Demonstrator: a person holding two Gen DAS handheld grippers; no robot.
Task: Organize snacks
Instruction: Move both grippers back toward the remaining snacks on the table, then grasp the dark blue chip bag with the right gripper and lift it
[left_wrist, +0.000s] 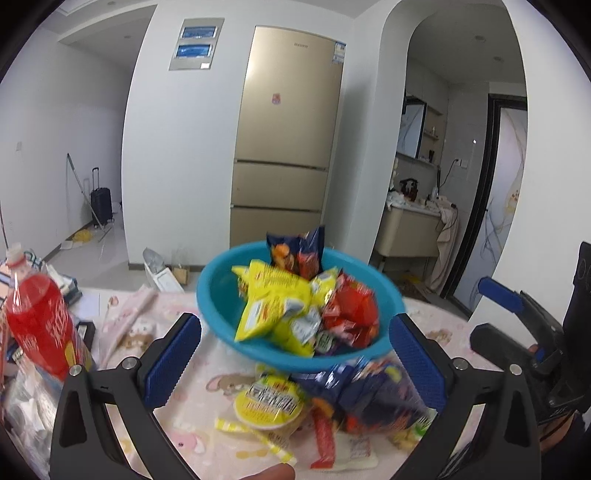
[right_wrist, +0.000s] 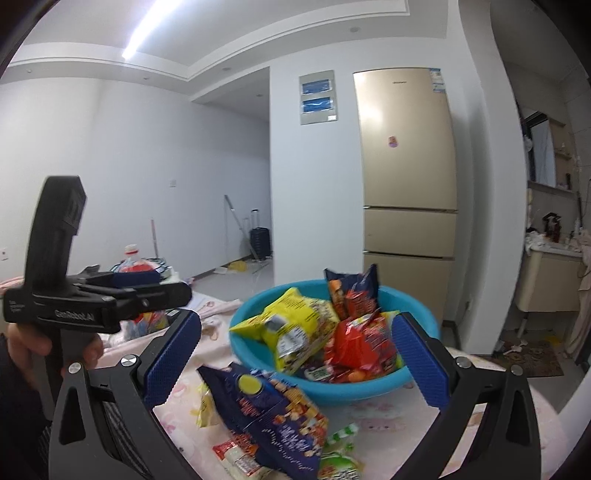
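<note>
Both grippers, left (left_wrist: 293, 354) and right (right_wrist: 295, 360), stood spread and empty. Bowl (right_wrist: 258, 354) ahead was part-filled; next, probably pinching the blue bag (right_wrist: 269, 417) just below.

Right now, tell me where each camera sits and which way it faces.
Left wrist: on the left hand-held gripper, looking across the pink tablecloth at the blue basin of snacks; its open blue fingers and the right hand-held gripper show.
Right wrist: on the right hand-held gripper, facing the basin; its open fingers, the left hand-held gripper and a hand show.
Shared: basin, gold fridge, dark blue snack bag.
</note>
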